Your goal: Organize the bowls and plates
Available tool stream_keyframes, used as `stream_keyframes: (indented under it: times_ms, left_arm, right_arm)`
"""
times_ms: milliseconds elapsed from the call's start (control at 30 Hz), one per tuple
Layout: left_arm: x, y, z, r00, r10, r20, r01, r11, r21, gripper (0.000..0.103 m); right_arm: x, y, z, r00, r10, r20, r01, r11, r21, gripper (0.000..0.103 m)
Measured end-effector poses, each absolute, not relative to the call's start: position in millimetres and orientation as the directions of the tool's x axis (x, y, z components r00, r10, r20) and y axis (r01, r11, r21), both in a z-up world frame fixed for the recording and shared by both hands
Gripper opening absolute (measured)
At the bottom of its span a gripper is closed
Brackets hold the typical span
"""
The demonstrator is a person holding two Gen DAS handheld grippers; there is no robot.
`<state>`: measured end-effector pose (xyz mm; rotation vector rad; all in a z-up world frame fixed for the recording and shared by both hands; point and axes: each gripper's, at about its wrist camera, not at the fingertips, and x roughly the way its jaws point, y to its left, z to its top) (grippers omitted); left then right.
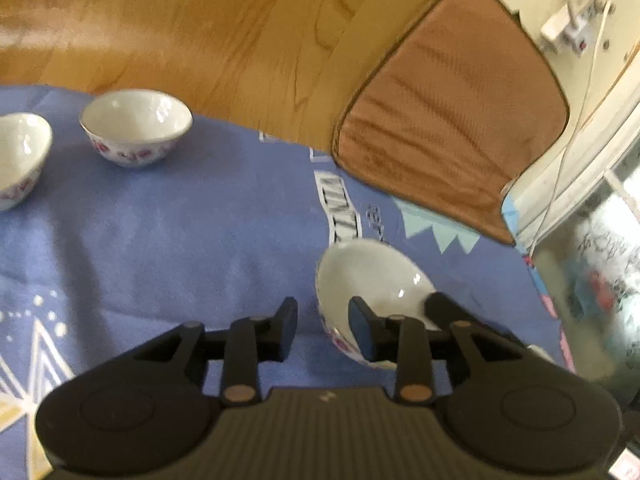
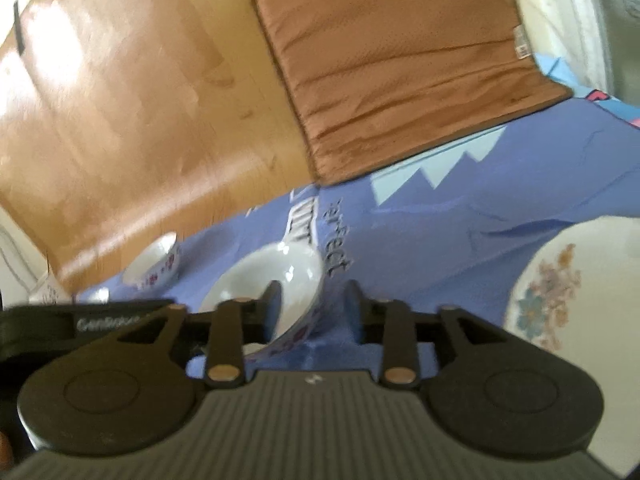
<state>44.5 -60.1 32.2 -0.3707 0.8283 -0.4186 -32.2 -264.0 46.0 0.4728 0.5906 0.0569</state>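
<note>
A white bowl (image 1: 372, 280) with pink flowers sits on the blue tablecloth (image 1: 180, 240), just right of my left gripper (image 1: 324, 328). That gripper is open, with only cloth between its fingers; its right finger stands against the bowl's near outer wall. In the right wrist view my right gripper (image 2: 314, 306) is open astride the same bowl (image 2: 256, 280): the left finger is inside, the right finger outside, and the pads stand clear of the rim. Two more flowered bowls (image 1: 136, 128) (image 1: 20, 156) stand at the far left. A floral plate (image 2: 560, 300) lies at the right.
A brown seat cushion (image 1: 448, 112) on a chair sits just beyond the table's far edge, with wooden floor (image 1: 180, 20) behind it. A white power strip (image 1: 560, 24) and cable lie at the top right. A smaller bowl (image 2: 156, 264) shows at the left of the right wrist view.
</note>
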Motion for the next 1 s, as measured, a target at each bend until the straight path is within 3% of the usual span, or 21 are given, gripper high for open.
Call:
stream_keyframes:
  times_ms: [233,367,600,767,1000]
  left_arm:
    - [19.4,15.0,52.4,0.738,-0.428,-0.522,0.173,0.867,-0.467,0.029]
    - [6.5,78.9,50.6,0.796,-0.339,-0.501,0.075,0.878,-0.473,0.029]
    - [13.6,191.9,41.7,0.844,-0.218,-0.491,-0.146,0.787,-0.6,0.029]
    - [35.9,203.9,44.2,0.841,-0.223,-0.494,-0.124,0.808,-0.576,0.029]
    - [66.2,179.5,35.6,0.793,-0.259,-0.551,-0.088,0.847,-0.525,0.043]
  right_arm:
    - [-51.2,-264.3,76.6,0.904,0.11,-0.412,0.077,0.908,0.411,0.044]
    - [-52.2,-245.2,89.0,0.9,0.174,-0.4,-0.001,0.917,0.398,0.042]
    - [-28.3,-170.6,86.8,0.789,0.388,-0.477,-0.188,0.891,0.413,0.036]
    - [0.2,-112.6,85.3,0.708,0.467,-0.53,-0.267,0.871,0.412,0.036]
    - [46.2,-66.0,83.4,0.666,0.472,-0.578,-0.264,0.873,0.409,0.036]
